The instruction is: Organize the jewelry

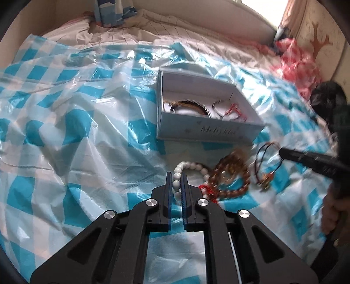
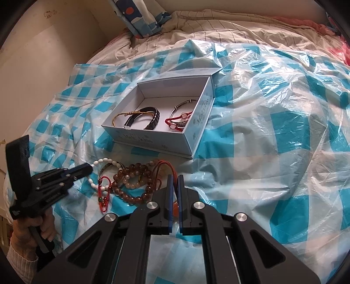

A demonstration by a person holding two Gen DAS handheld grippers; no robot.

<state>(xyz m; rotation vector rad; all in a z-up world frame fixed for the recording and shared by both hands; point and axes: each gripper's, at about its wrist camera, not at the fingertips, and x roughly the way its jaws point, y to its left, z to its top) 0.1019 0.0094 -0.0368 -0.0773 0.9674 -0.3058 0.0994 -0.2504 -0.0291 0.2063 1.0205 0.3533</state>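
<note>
An open pale blue box lies on the bed and holds a black bangle, a gold bangle, a silver ring bracelet and a red cord bracelet. In front of it lie a white bead bracelet, brown bead bracelets and a thin red-brown cord bracelet. My left gripper is shut on the white bead bracelet. My right gripper is shut on the cord bracelet.
A crinkled blue-and-white checked plastic sheet covers the bed. A striped beige quilt and a blue patterned pillow lie behind. A pink plastic bag sits at the far right near the wall.
</note>
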